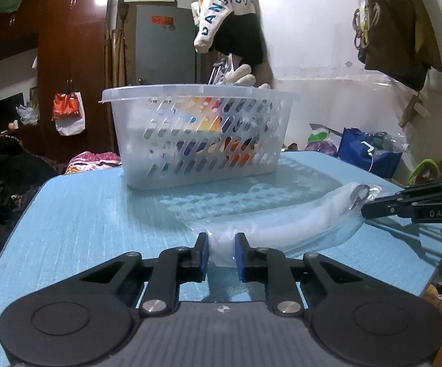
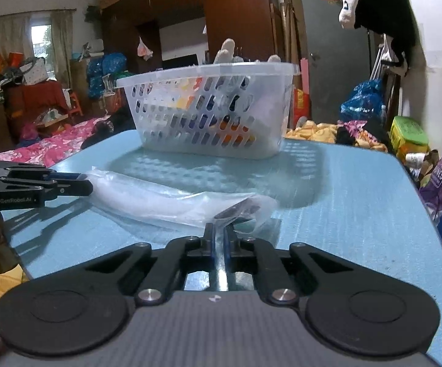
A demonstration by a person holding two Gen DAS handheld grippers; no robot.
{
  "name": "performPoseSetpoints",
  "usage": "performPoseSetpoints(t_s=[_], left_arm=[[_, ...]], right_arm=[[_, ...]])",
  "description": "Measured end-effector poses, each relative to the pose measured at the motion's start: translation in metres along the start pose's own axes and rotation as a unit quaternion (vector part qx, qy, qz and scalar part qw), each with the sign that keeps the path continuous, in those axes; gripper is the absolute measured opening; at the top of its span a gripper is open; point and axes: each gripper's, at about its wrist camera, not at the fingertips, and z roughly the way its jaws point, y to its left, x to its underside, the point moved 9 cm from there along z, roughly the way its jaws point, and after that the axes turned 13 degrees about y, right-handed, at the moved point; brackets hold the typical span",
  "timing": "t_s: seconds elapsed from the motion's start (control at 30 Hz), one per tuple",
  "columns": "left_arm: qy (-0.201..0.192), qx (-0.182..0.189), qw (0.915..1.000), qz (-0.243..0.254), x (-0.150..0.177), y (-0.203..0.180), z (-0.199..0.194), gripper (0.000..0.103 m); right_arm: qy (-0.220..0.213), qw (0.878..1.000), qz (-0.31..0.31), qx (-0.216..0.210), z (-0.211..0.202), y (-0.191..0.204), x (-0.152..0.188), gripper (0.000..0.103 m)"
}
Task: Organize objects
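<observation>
I grip the plastic packet (image 1: 282,226) at both ends, left fingers (image 1: 221,252) and right fingers (image 2: 219,238) clamped, its length lying crosswise before the basket (image 1: 196,134).

table (image 1: 83,214) pale blue, fine streaked grain. basket (image 1: 199,134) at far edge translucent white, slotted walls; contents orange, yellow, purple. plastic bag (image 1: 297,223) near front edge clear, milky white. left gripper (image 1: 222,244) black, blue pads (image 1: 202,255).

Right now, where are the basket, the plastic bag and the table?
basket (image 1: 190,165), left wrist view, front wall.
plastic bag (image 2: 160,202), right wrist view, white middle.
table (image 2: 358,220), right wrist view, bare blue top.
</observation>
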Motion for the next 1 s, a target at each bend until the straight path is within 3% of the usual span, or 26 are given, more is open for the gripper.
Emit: performPoseSetpoints(t_s=[0.53,1.0], left_arm=[[-0.003,0.003,1.0,0.002,0.0006,0.0022,0.002,0.02],[-0.031,0.014,0.9994,-0.004,-0.0005,0.005,-0.0071,0.02]], right_arm=[[0.001,1.0,0.01,-0.012,0.0013,-0.0014,0.0022,0.005],[-0.037,0.999,-0.001,-0.009,-0.0079,0.0047,-0.007,0.004]])
